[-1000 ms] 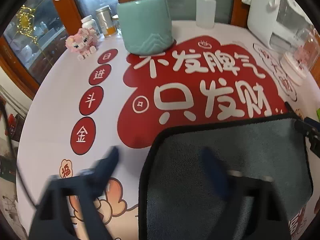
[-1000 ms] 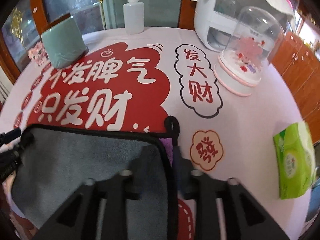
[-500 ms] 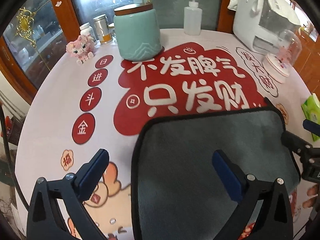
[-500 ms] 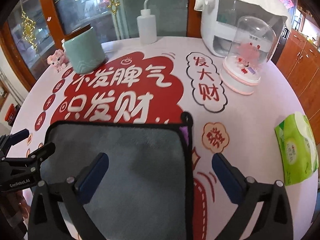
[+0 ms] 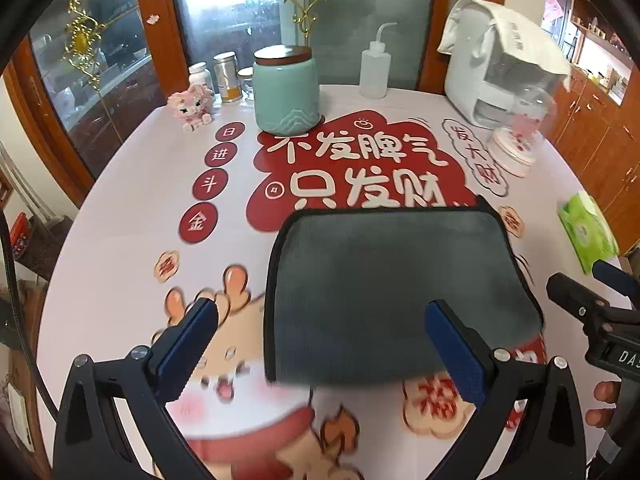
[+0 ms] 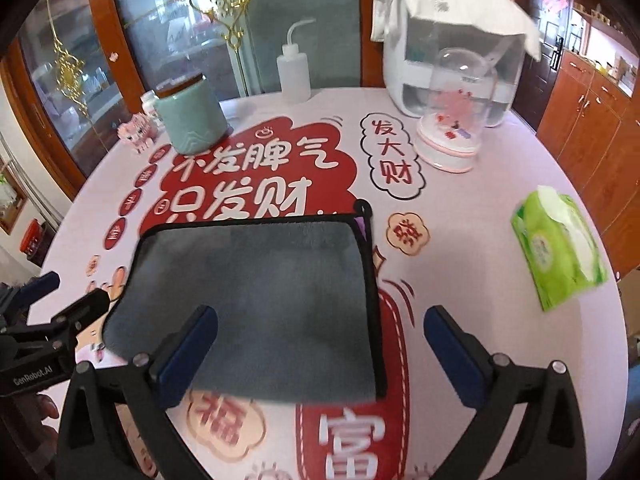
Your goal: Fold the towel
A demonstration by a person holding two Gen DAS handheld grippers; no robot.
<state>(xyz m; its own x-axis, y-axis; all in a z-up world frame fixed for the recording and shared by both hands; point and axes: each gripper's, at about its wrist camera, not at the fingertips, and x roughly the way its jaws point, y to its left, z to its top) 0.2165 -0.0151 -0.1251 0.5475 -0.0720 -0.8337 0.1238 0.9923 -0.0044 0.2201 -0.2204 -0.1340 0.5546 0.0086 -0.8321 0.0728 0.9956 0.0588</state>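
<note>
A grey towel (image 5: 392,280) with a black hem lies flat and folded on the printed tablecloth; it also shows in the right wrist view (image 6: 260,296). My left gripper (image 5: 320,344) is open and empty, held above the towel's near left edge. My right gripper (image 6: 320,344) is open and empty above the towel's near right edge. The right gripper shows at the right edge of the left wrist view (image 5: 592,304). The left gripper shows at the left edge of the right wrist view (image 6: 56,320).
At the back stand a teal jar (image 5: 286,92), a squeeze bottle (image 5: 374,68), a white appliance (image 5: 496,72) under a cloth and a domed ornament (image 6: 456,124). A pink toy (image 5: 192,106) sits back left. A green tissue pack (image 6: 560,248) lies right.
Both grippers opened, let go of the towel and pulled back and up. The towel now lies flat on the table.
</note>
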